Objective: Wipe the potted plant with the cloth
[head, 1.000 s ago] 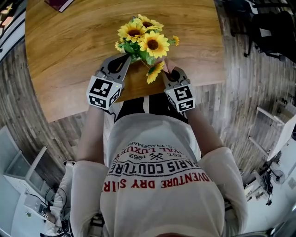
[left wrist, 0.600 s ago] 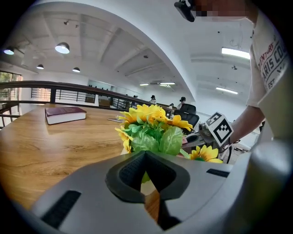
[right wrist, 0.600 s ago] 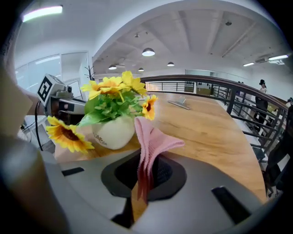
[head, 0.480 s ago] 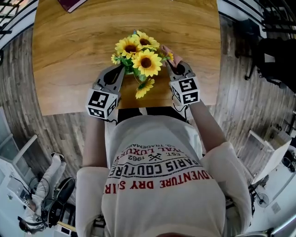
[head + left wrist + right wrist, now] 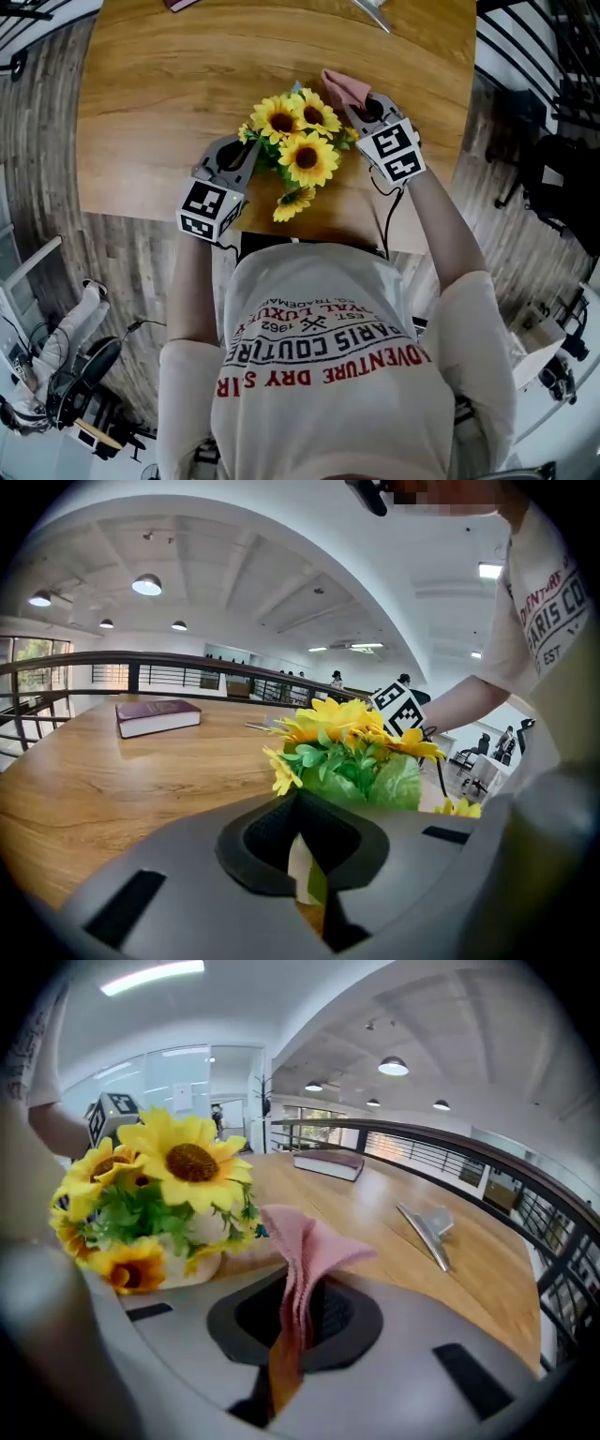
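Left gripper (image 5: pixel 244 153) clenched on the potted plant (image 5: pixel 298 150) mid-desk (image 5: pixel 159 84); right gripper (image 5: pixel 359 105) pinches the pink cloth (image 5: pixel 343 86) at the blooms' upper right. Wiping seems under way, much left

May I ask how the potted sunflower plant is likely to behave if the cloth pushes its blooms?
Probably top-heavy: the potted plant carries wide blooms over a small pot, so it might tip. The left gripper looks clamped on it, which should steady it. The cloth pinched in the right gripper flops, so pushes are likely gentle.
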Tool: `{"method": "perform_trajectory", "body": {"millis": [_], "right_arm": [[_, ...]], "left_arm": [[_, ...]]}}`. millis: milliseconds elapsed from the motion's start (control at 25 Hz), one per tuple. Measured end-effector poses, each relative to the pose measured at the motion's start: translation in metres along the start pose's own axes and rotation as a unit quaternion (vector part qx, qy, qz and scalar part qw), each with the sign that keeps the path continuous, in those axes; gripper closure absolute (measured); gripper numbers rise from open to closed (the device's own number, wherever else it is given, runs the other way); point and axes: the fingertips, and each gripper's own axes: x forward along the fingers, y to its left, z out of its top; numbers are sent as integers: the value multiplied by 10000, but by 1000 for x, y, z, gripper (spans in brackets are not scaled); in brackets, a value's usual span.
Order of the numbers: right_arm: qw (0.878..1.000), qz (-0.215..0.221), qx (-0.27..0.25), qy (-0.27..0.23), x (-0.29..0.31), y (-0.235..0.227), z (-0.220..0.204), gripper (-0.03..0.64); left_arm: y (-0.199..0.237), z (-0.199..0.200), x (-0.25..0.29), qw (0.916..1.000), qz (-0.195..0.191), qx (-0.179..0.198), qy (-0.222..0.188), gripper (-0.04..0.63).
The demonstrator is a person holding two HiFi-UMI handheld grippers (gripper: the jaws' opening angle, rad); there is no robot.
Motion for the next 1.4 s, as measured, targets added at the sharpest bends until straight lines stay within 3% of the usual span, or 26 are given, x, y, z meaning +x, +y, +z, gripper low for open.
{"method": "perform_trajectory", "body": {"millis": [200,520,880,1160,1400], "right_arm": [[9917,931,-885,58,31,3,16,583],[9656,1880,-1792,-118,72,23,45,583],[9046,3464,-2477,-153,72,84,43,583],[8669,4026,-2936,118,54,103,25,583],[8622,4136,-2917,220,47,100,21,583]], "left_arm": [[5,6,5,9993,60,-360,-72,580],[6,11,10,9984,152,-522,-161,580],[6,13,14,9971,317,-647,-224,580],[7,12,13,9970,442,-616,-169,580],[7,13,13,9967,552,-591,-115,580]]}}
